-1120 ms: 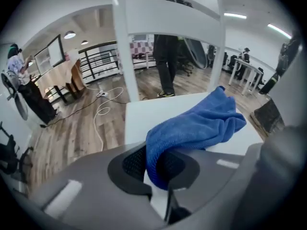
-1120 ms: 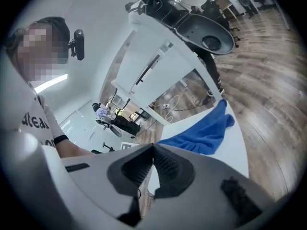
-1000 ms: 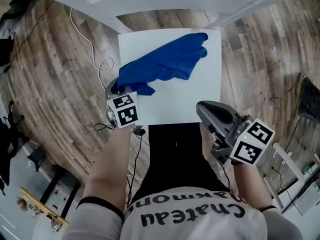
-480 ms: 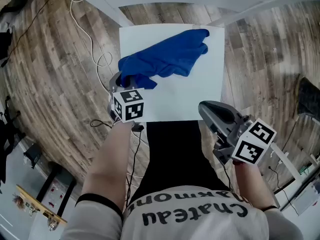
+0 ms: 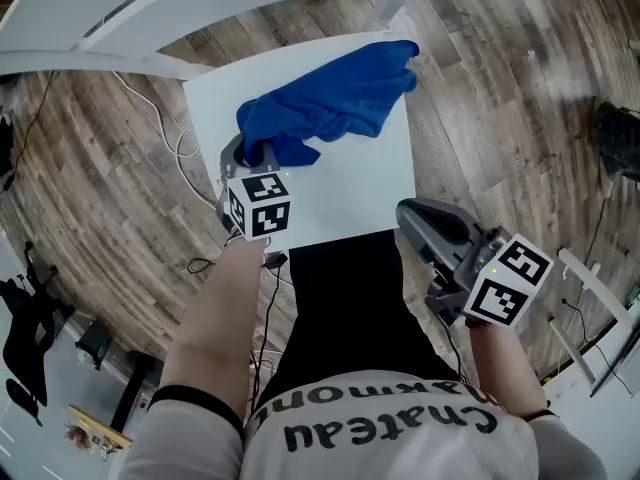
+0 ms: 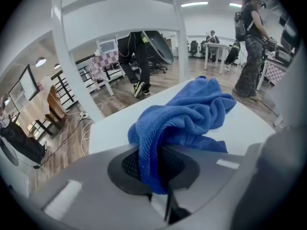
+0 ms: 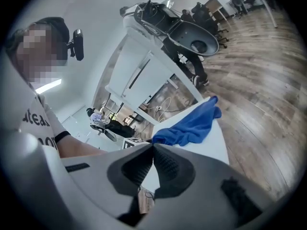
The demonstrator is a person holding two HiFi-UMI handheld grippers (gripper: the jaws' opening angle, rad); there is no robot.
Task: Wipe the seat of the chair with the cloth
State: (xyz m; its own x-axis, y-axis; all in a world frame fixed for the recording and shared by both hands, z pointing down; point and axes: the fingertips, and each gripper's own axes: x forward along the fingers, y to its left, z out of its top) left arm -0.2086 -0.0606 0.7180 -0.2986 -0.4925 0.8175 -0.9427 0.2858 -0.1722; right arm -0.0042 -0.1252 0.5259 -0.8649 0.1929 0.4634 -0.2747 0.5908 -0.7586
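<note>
Ahead of right gripper (image 5: pixel 412 216): bare seat (image 5: pixel 350 188), open as far as the cloth (image 5: pixel 325 108).
Beyond left gripper (image 5: pixel 240 158): cloth heap, then the chair back (image 5: pixel 120 8) bars the way.
Right of right gripper: open floor (image 5: pixel 500 118).

"What's lying on that white chair seat (image 5: pixel 350 193)?"
"A blue cloth (image 5: pixel 330 103), crumpled across the far half and reaching the far right corner."
"And underneath?"
"A wood-plank floor (image 5: pixel 90 178), with a white cable (image 5: pixel 178 140) looping just beside the seat's left edge."

Overhead and low views share cloth (image 5: pixel 330 103)
</note>
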